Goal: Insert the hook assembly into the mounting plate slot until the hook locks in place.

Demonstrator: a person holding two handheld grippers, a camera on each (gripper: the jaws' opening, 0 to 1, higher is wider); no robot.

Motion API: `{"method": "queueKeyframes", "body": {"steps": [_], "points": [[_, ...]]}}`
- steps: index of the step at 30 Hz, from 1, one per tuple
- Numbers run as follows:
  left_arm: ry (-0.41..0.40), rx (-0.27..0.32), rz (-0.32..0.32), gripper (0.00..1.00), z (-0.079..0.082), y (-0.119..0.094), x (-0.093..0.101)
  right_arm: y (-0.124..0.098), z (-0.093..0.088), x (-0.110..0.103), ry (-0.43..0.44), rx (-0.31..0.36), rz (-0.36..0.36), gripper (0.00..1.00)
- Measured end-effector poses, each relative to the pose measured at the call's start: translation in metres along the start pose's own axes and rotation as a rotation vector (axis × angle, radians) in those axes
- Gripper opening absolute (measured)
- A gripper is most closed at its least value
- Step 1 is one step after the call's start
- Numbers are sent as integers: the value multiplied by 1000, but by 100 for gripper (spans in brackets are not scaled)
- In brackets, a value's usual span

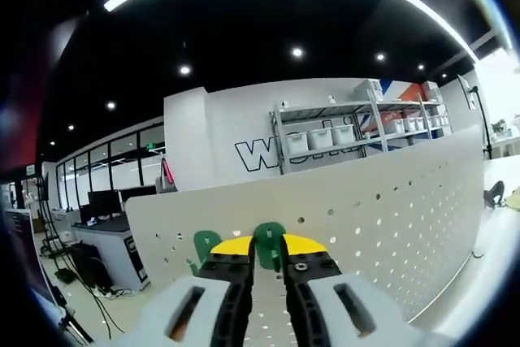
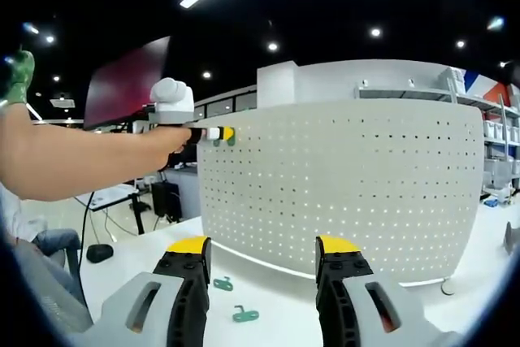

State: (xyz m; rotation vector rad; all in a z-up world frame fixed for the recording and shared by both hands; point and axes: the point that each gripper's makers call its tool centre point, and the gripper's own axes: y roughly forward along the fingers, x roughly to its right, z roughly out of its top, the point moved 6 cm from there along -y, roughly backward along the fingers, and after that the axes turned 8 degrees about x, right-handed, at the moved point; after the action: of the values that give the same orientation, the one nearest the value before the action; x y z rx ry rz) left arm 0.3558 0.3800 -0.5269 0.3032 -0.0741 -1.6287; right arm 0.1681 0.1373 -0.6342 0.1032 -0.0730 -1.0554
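Left jaws pinch green hook [image 1: 269,243] against pegboard [image 1: 390,217], seemingly.

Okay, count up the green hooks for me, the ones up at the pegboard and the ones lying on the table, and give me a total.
Green hooks at the pegboard, top edge: 2 (hook in left gripper, hook beside it)
Green hooks lying on the table: 2 (first, second)
Total: 4

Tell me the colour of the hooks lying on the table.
Green. Both hooks lie on the white table, clearest in the right gripper view.
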Motion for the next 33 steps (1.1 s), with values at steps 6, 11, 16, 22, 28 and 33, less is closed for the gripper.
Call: {"method": "queueKeyframes", "body": {"steps": [6,11,16,22,28,33], "points": [[-9,-3,1,16,0,-4,0,0,0,-1,0,1,3,53],[-21,1,1,18,1,-8,0,0,2,-3,-1,5,7,53],[-28,1,-3,20,2,-15,1,0,5,-4,-3,10,10,53],[-34,-3,-8,21,1,-24,1,0,5,-7,-3,12,16,53],[-40,-9,-23,22,-3,-37,5,-1,7,-10,-5,15,21,53],[-41,-11,-37,22,-3,-50,7,-2,10,-13,-10,20,26,53]]}}
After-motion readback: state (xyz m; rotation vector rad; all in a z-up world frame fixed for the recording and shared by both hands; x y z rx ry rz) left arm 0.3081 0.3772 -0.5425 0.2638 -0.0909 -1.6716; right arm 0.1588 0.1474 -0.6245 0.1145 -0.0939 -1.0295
